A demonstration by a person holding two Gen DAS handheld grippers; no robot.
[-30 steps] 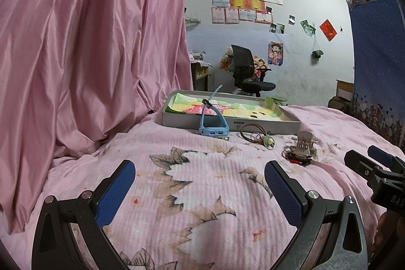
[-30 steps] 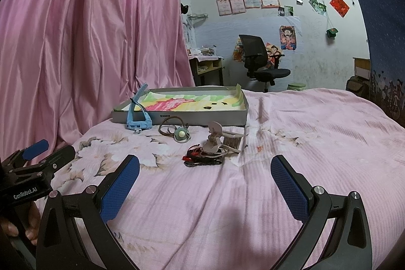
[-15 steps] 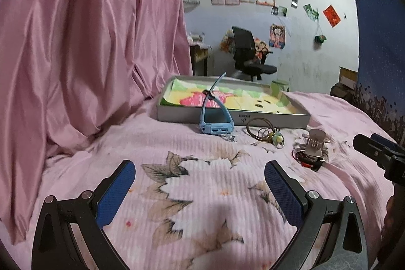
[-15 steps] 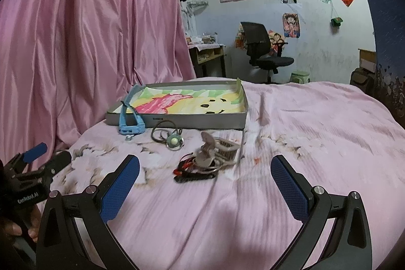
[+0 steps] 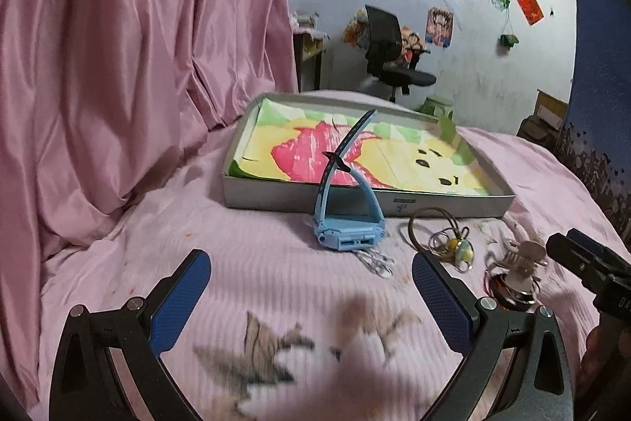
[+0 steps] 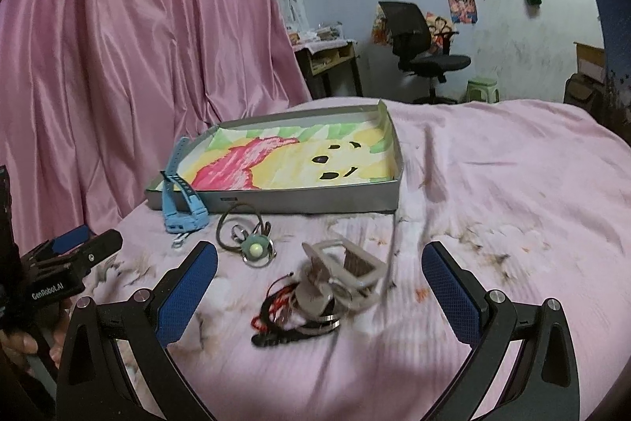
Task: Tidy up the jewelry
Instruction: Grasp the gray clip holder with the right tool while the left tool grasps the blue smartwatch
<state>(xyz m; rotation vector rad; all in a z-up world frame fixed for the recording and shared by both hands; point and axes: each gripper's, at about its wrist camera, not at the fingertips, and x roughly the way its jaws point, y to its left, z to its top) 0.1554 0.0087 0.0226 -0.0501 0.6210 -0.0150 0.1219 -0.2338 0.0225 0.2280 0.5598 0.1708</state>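
On a pink floral bedspread, I hover my left hand-held gripper and right hand-held gripper, both spread wide and holding nothing. A blue watch stands against the near wall of a shallow gray box lined with a colorful drawing. Beside it lie a looped cord with a green bead, then a pale hair claw clip atop tangled red-and-black cords.

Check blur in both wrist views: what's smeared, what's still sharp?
Left wrist: bedspread print near the lens is motion-smeared; blue watch and box stay sharp. Right wrist: hair clip pile smeared, box sharper. Both fisheye-bent.
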